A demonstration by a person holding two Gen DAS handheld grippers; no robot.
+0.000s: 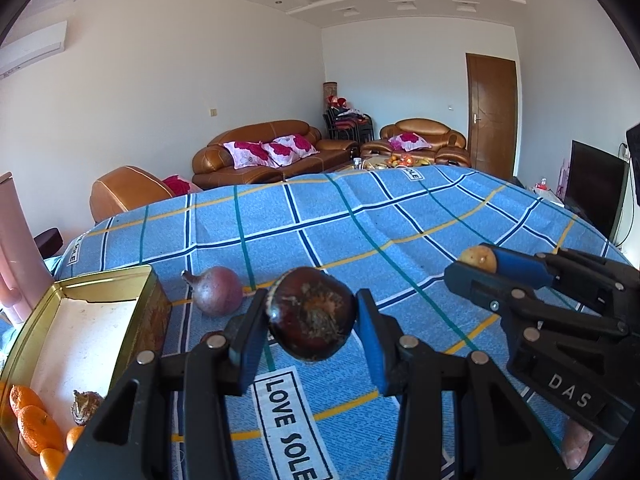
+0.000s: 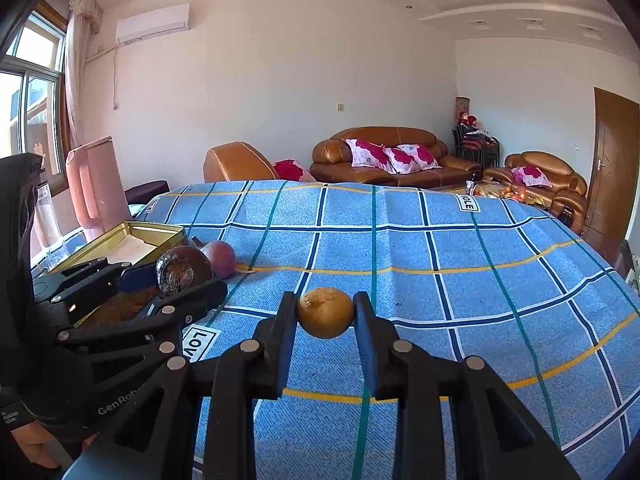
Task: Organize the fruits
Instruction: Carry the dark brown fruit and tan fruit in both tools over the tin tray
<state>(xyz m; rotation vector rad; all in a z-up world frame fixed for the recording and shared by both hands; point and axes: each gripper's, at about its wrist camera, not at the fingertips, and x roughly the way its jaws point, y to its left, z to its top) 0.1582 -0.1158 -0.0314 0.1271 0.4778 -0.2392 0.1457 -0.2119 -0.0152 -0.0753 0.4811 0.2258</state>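
1. The left hand-held gripper (image 1: 312, 314) is closed on a dark maroon fruit (image 1: 312, 314), round and glossy with a rough, brownish dried patch facing the camera; it is held above the blue checked cloth (image 1: 360, 232) covering the desk, near the desk's left edge.
2. The right hand-held gripper (image 2: 325, 312) is clamped on a small yellow-brown fruit (image 2: 325, 312), smooth and round with a dimpled stem end, also off the cloth, further toward the desk's middle.
3. A reddish pomegranate-like fruit (image 1: 216, 290) lies on the cloth just beyond the left gripper, beside the open gold tin (image 1: 148, 280).
4. The tin sits at the left edge; inside it are oranges (image 1: 34, 420) and a brownish crinkled item (image 1: 86, 406) that is hard to identify.
5. A "LOVE SOLE" label (image 1: 292, 420) on the cloth shows beneath the left gripper.
6. The tin's near end is cut off by the frame and partly hidden behind the left gripper's arm.
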